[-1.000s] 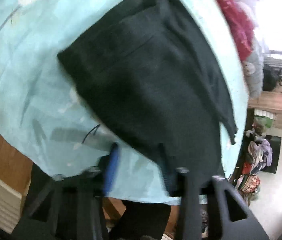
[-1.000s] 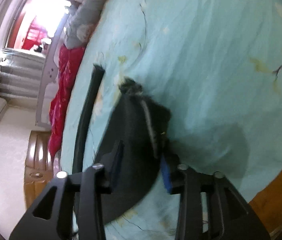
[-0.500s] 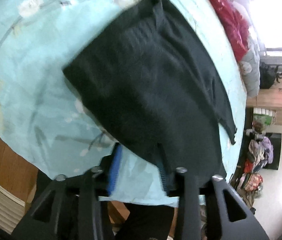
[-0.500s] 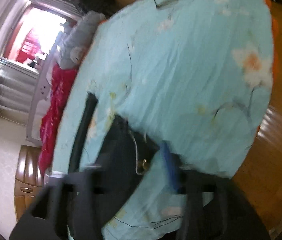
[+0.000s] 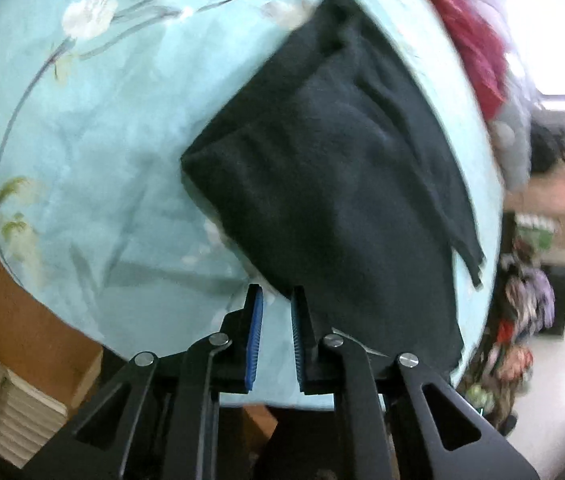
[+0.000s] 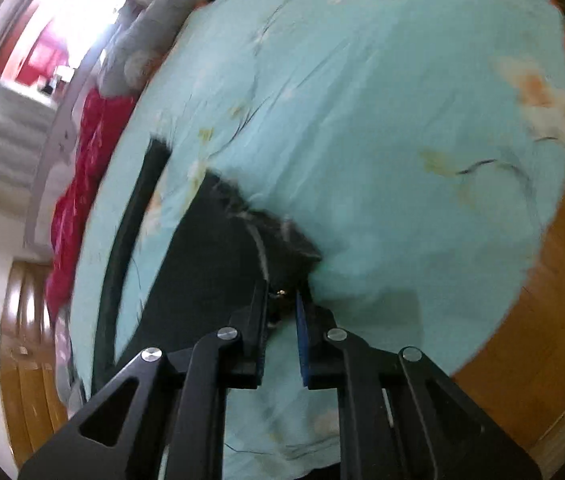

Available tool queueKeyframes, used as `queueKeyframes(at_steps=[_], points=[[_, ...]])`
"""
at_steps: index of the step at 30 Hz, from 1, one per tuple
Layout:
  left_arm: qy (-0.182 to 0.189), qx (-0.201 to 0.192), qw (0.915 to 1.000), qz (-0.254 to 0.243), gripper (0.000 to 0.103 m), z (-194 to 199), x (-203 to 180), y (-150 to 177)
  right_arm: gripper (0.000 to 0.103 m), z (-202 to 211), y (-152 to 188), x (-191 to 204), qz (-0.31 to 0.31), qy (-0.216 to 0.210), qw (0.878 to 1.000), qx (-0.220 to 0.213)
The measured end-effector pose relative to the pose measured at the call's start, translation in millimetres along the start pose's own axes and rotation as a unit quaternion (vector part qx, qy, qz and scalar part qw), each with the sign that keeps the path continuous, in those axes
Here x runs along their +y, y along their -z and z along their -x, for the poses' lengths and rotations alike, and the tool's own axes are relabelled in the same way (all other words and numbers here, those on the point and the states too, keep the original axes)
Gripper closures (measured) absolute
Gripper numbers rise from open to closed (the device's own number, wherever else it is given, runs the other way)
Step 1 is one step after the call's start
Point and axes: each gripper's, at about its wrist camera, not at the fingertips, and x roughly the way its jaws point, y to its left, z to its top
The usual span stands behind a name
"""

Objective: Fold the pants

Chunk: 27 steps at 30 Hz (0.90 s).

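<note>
Black pants [image 5: 342, 184] lie flat on a light blue flowered bedsheet [image 5: 94, 152]. My left gripper [image 5: 276, 294] sits at their near corner. Its jaws are closing to a narrow gap, with the tip of that corner pinched between the blue pads [image 5: 255, 332]. In the right wrist view the pants [image 6: 202, 280] show their waistband with a pale drawstring [image 6: 260, 248]. My right gripper [image 6: 282, 300] is at that waistband. Its jaws are closing too, with dark cloth and a small metal eyelet caught between the fingertips.
A red garment [image 6: 82, 172] and a grey one [image 6: 142, 52] lie along the bed's far side. A long dark strip [image 6: 130, 232] runs beside the pants. Wooden floor [image 6: 542, 320] borders the bed, and a clothes pile [image 5: 522, 320] sits on the floor.
Both pairs of jaws stood wide apart around the pants' edge before; now both have narrowed onto the cloth. The left view has shifted so the pants sit further right.
</note>
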Motion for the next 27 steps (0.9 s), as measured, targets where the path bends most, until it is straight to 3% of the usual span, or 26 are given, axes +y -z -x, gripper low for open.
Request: queueKeyframes(at_steps=[2,4,5,6,7,8,13,19,27], points=[[0.004,-0.018,0.9994,-0.03,0.089,19.6,-6.6,-2.5,0.088,12.5,-6.8,1.8,0.005,0.007,1.0,-0.01],[-0.007,-0.06,0.9969,-0.051,0.074,45.8,-16.1,-14.8,0.083,22.7,-13.4,11.5,0.02,0.012,1.0,-0.02],[-0.01,-0.073,0.996,-0.051,0.054,53.1,-19.7,-21.0,0.078,24.2,-19.0,21.0,0.031,0.012,0.999,-0.021],[-0.014,-0.093,0.9946,-0.045,0.04,62.1,-22.6,-32.8,0.06,23.6,-22.0,27.6,0.037,0.01,0.999,-0.019],[-0.015,-0.101,0.9941,-0.038,0.037,65.9,-24.1,-39.2,0.037,20.7,-25.3,38.9,0.046,0.009,0.999,-0.018],[-0.015,-0.105,0.9938,-0.031,0.037,67.7,-26.0,-49.7,0.03,17.0,-28.6,50.8,0.057,0.005,0.998,-0.017],[-0.045,-0.076,0.996,-0.013,0.037,44.7,-41.4,-102.9,0.028,-22.4,-38.7,117.6,0.124,-0.021,0.992,0.011],[-0.111,-0.058,0.9913,-0.041,0.037,4.3,-67.0,-158.2,0.028,-83.2,-75.8,171.0,0.137,-0.027,0.99,0.029],[-0.09,-0.038,0.9916,-0.086,0.031,-8.9,-82.8,-206.7,0.028,-160.5,-138.1,216.0,0.187,0.018,0.981,0.042]])
